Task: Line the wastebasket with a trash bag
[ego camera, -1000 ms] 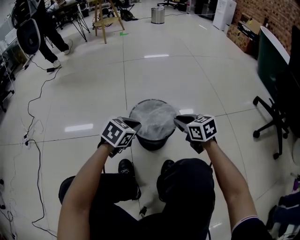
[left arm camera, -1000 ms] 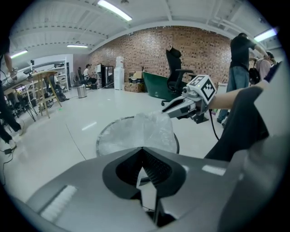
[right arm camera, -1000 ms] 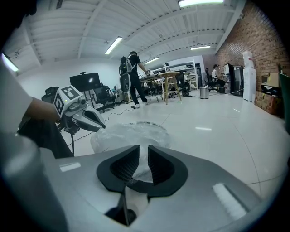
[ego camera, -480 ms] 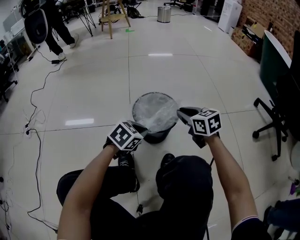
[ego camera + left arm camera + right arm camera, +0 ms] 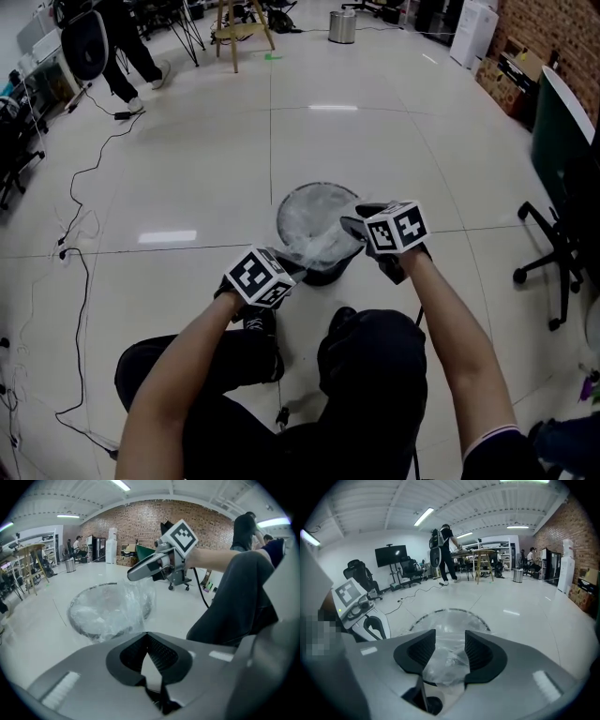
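A round dark wastebasket [image 5: 324, 275] stands on the floor in front of the person's knees, with a clear trash bag [image 5: 314, 220] spread in its mouth. My left gripper [image 5: 292, 265] is at the near left rim, shut on a stretched edge of the bag [image 5: 112, 609]. In the left gripper view its jaws [image 5: 146, 634] meet at the tip. My right gripper [image 5: 352, 225] is over the right rim. Its jaws [image 5: 450, 639] are opening, and crumpled bag film [image 5: 447, 663] lies loose between them without being pressed. The rim [image 5: 480, 619] shows just beyond.
The person's shoes [image 5: 258, 323] sit just behind the basket. A black office chair [image 5: 562, 253] is at the right and cables [image 5: 75, 234] trail over the floor at the left. Far off are a wooden stool [image 5: 239, 28], a metal bin [image 5: 342, 26] and a standing person [image 5: 122, 37].
The left gripper has drawn back and down along the near left rim, stretching the bag's edge. The right gripper has shifted inward over the right rim.
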`<state>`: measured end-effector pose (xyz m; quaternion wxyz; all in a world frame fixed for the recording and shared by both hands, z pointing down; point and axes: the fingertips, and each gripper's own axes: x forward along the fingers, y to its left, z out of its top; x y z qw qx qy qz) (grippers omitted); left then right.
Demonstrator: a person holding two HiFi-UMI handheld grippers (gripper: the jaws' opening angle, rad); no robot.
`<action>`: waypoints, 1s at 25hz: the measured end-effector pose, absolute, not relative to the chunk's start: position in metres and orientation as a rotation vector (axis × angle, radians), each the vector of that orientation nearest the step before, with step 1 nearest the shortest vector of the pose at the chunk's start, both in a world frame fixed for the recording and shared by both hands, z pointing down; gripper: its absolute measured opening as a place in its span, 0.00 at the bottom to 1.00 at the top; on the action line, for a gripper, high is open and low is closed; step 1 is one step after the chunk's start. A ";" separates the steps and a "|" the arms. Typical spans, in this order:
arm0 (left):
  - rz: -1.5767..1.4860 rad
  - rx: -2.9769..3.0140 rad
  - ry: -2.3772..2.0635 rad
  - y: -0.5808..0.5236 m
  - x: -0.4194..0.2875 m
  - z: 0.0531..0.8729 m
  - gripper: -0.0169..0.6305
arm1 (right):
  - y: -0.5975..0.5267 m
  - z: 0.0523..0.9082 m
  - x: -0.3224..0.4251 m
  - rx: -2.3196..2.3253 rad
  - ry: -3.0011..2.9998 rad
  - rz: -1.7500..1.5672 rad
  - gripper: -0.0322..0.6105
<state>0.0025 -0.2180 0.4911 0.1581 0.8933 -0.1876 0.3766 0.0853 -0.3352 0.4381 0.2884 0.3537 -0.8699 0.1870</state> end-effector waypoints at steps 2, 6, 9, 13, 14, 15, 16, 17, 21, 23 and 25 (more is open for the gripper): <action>1.091 2.543 -0.512 -0.212 -0.001 0.496 0.05 | -0.335 0.447 0.076 0.912 -2.286 0.507 0.34; 1.110 2.524 -0.477 -0.205 -0.006 0.504 0.04 | -0.333 0.466 0.065 0.873 -2.219 0.535 0.34; 1.111 2.518 -0.458 -0.201 -0.005 0.506 0.04 | -0.322 0.480 0.064 0.801 -2.167 0.531 0.18; 1.121 2.517 -0.441 -0.200 -0.005 0.510 0.04 | -0.312 0.478 0.068 0.762 -2.206 0.543 0.05; 1.125 2.517 -0.437 -0.200 -0.004 0.511 0.04 | -0.312 0.474 0.070 0.772 -2.219 0.546 0.05; 1.129 2.517 -0.432 -0.199 -0.003 0.512 0.04 | -0.311 0.471 0.074 0.784 -2.230 0.550 0.05; 1.133 2.518 -0.427 -0.198 -0.001 0.512 0.05 | -0.310 0.468 0.078 0.797 -2.237 0.554 0.05; 1.134 2.520 -0.422 -0.197 0.002 0.513 0.04 | -0.309 0.465 0.083 0.808 -2.240 0.556 0.05; 1.130 2.528 -0.415 -0.195 0.011 0.513 0.04 | -0.301 0.459 0.104 0.851 -2.243 0.570 0.05; 1.127 2.524 -0.424 -0.195 0.015 0.513 0.04 | -0.296 0.459 0.115 0.879 -2.243 0.582 0.05; 1.120 2.513 -0.436 -0.196 0.019 0.515 0.04 | -0.293 0.461 0.128 0.909 -2.236 0.599 0.05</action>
